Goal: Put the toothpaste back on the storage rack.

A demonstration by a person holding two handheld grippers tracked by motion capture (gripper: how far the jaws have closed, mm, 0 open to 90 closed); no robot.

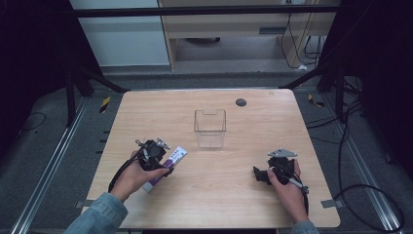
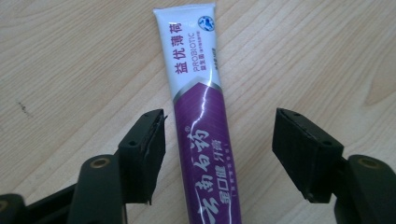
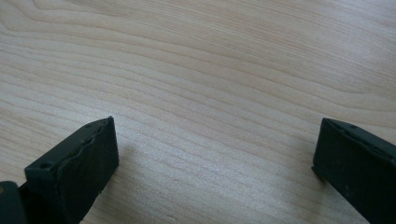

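A purple and white toothpaste tube (image 1: 176,156) lies flat on the wooden table (image 1: 234,195) at the left front. My left gripper (image 1: 164,168) is over its purple end. In the left gripper view the tube (image 2: 198,93) runs lengthwise between the two black jaws of that gripper (image 2: 219,140). A narrow gap shows at the left jaw and a wider one at the right, so neither pad presses on the tube. My right gripper (image 1: 259,174) rests at the right front of the table. In the right gripper view that gripper (image 3: 215,154) stands wide open over bare wood.
A clear, empty plastic box (image 1: 210,127) stands upright at the table's middle, beyond both grippers. A small black disc (image 1: 240,102) sits near the far edge. Cables lie on the floor to the right of the table.
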